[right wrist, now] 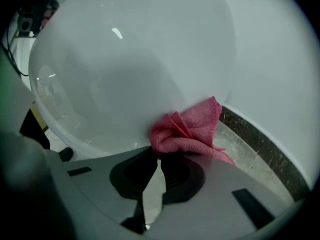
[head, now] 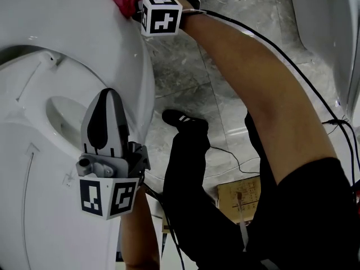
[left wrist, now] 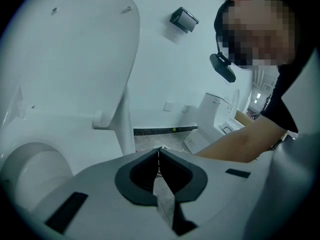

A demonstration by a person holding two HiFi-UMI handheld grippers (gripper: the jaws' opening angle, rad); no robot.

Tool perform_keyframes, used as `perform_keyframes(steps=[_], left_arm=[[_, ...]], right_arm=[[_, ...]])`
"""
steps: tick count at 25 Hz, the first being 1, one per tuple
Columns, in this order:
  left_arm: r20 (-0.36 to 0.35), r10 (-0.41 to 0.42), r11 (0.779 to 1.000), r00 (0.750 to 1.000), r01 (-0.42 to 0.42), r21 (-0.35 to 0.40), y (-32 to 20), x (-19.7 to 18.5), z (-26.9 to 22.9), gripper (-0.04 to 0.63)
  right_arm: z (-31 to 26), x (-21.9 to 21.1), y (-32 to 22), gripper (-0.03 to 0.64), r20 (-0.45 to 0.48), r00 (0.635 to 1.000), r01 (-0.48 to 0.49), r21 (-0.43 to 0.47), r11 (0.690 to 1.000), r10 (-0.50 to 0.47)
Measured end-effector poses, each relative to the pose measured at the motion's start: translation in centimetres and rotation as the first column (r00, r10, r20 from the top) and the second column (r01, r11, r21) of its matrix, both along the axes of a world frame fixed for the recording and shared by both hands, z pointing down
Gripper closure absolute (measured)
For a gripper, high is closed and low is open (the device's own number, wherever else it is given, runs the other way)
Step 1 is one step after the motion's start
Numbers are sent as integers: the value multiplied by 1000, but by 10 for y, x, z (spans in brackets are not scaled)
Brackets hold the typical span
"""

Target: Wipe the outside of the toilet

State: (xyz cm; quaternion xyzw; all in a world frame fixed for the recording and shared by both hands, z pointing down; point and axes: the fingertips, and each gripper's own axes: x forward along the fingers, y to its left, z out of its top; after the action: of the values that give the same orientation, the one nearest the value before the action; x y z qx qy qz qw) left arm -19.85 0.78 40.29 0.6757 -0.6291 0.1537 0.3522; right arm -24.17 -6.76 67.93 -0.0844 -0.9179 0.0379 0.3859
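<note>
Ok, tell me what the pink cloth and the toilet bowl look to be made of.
Pink cloth: soft woven fabric, perhaps microfibre, matte; fine weave and limp folds show. Toilet bowl: probably glazed ceramic, glossy white; smooth curved surface with sharp light glints.

No readable text, label, brand, number or sign anywhere in any of the views.

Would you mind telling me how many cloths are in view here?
1: the pink cloth, pinched in the right gripper against the toilet bowl. The left gripper holds none; others may be hidden.
</note>
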Motion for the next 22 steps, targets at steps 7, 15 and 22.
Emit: perform_keyframes(steps=[7, 15, 22], left_arm=[[26, 61, 998, 998, -61, -20, 4, 8, -2, 577], [40, 112, 994, 993, -112, 0, 20, 6, -4, 577], [39, 162, 987, 986, -163, 6, 32, 6, -5, 577]], right_arm=[[27, 27, 85, 569, -39, 992, -124, -144, 982, 120], [43, 45, 172, 569, -44, 978, -207, -219, 953, 203], [47, 57, 238, 569, -91, 968, -249, -287, 925, 232]])
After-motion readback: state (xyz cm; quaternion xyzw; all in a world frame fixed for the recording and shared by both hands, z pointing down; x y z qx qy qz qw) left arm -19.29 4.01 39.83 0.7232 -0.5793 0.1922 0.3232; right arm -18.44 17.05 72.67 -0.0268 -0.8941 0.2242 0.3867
